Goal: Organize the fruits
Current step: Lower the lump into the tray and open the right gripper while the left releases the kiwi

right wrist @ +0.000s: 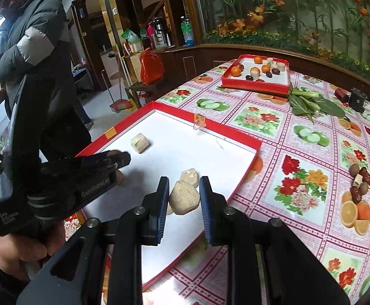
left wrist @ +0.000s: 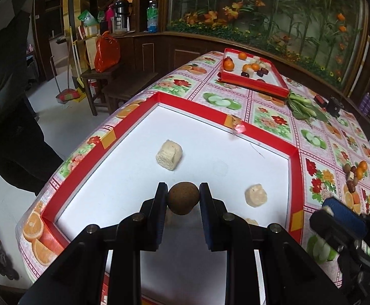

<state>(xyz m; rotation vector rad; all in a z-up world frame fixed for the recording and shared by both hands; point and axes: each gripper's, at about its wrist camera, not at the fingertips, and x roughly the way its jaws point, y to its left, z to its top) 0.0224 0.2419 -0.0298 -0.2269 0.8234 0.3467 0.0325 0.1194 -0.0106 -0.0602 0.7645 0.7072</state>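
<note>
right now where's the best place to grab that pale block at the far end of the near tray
Take the pale block across its two flat side faces, coming down from above. It lies alone on the white floor of the near tray, clear of the rim, so both fingers have room. Its blocky, flat-sided shape suits a straight pinch; a notched corner looks less reliable.

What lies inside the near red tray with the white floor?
In the near red tray: one pale chunk at the back and another on the right. The left gripper holds a brown round fruit above it; the fingers hide the floor beneath.
</note>
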